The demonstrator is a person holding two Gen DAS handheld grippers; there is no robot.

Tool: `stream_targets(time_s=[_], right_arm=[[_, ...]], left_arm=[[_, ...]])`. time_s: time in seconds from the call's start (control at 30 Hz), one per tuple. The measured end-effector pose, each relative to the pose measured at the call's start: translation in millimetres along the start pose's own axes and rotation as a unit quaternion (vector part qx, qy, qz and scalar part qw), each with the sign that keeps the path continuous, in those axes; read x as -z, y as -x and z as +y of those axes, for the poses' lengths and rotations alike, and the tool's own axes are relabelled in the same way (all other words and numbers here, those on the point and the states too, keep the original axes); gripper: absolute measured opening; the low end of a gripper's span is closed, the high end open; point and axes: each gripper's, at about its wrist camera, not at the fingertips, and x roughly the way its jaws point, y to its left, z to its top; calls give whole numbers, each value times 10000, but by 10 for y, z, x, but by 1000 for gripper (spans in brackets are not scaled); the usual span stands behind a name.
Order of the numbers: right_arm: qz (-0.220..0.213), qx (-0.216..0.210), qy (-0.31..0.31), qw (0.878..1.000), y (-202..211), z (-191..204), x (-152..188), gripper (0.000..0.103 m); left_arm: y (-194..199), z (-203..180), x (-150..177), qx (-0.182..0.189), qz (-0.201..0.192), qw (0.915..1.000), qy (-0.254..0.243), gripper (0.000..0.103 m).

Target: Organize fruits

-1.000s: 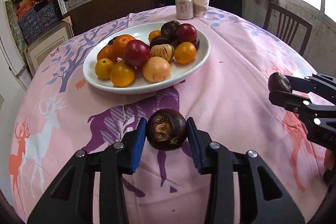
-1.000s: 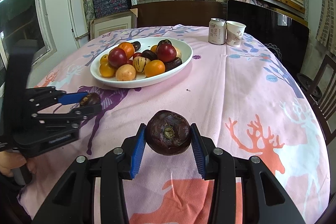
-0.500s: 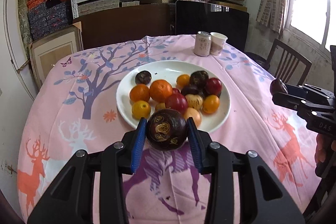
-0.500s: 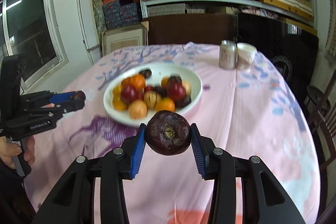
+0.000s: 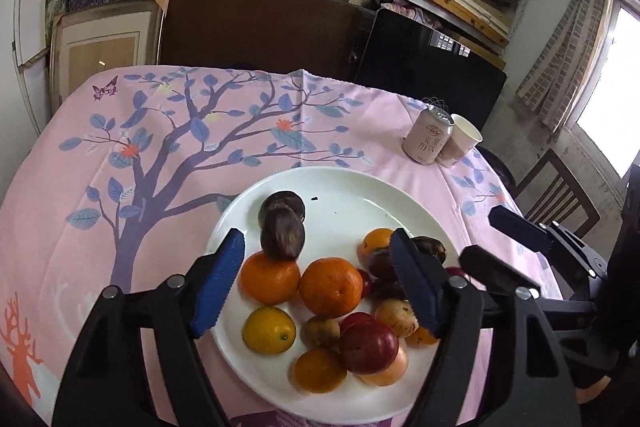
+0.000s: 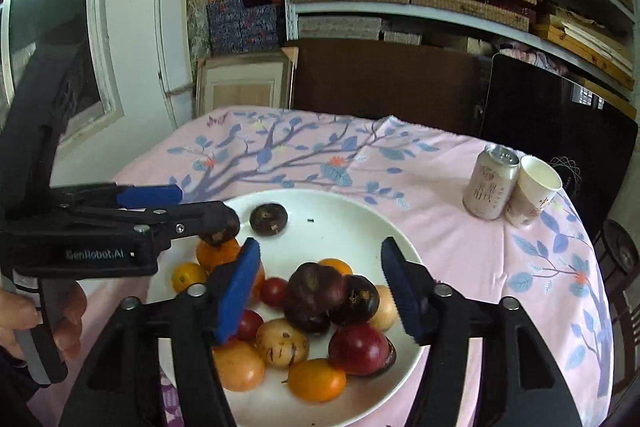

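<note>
A white plate [image 5: 340, 187] [image 6: 344, 211] on the pink tablecloth holds oranges, red and dark purple fruits. My left gripper [image 5: 316, 281] is open above the plate's left half; a dark purple fruit [image 5: 281, 233] lies just beyond its fingers, on an orange [image 5: 270, 278]. In the right wrist view this gripper [image 6: 192, 205] comes in from the left with that fruit [image 6: 220, 229] by its tip. My right gripper [image 6: 320, 289] is open over the plate; a dark purple fruit [image 6: 316, 297] rests on the pile between its fingers.
A drink can [image 5: 429, 141] [image 6: 490, 187] and a paper cup [image 5: 460, 141] [image 6: 532, 191] stand at the table's far right. A dark chair and a black panel stand behind the table. Shelves of boxes fill the back wall. A wooden chair [image 5: 560, 195] is at the right.
Both grippers moved forward over the plate and opened. Each dark purple fruit they held now lies on the plate's fruit.
</note>
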Motion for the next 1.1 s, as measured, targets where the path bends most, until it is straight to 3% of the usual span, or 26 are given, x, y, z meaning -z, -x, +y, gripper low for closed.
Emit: stream_targets(time_s=[0.17, 0.3, 0.4, 0.5, 0.6, 0.73, 0.87, 1.1], right_arm=[[73, 168, -207, 9996, 473, -10, 273, 70], [411, 205, -514, 9976, 849, 70, 718, 93], [544, 62, -739, 9958, 1179, 187, 1084, 99], [434, -38, -988, 9942, 1502, 302, 1369, 99], [309, 139, -1095, 9934, 1749, 357, 1553, 99], [89, 459, -1020, 9937, 2027, 394, 1683, 99], [36, 468, -1001, 9939, 2232, 450, 1811, 99], [-84, 571, -861, 9946, 2538, 563, 1970, 99]], left_arm=[[372, -19, 380, -186, 7, 9998, -62, 92], [711, -234, 899, -362, 140, 9978, -542, 97], [957, -401, 1300, -690, 239, 9940, -816, 98], [1228, -561, 1629, -1007, 119, 9889, -1089, 98], [1516, -684, 1890, -1180, -68, 9859, -1188, 98], [1828, -728, 2085, -1216, -279, 9874, -968, 98], [2120, -773, 2283, -1448, -502, 9850, -787, 98], [2493, -789, 2516, -1373, -605, 9872, -531, 98]])
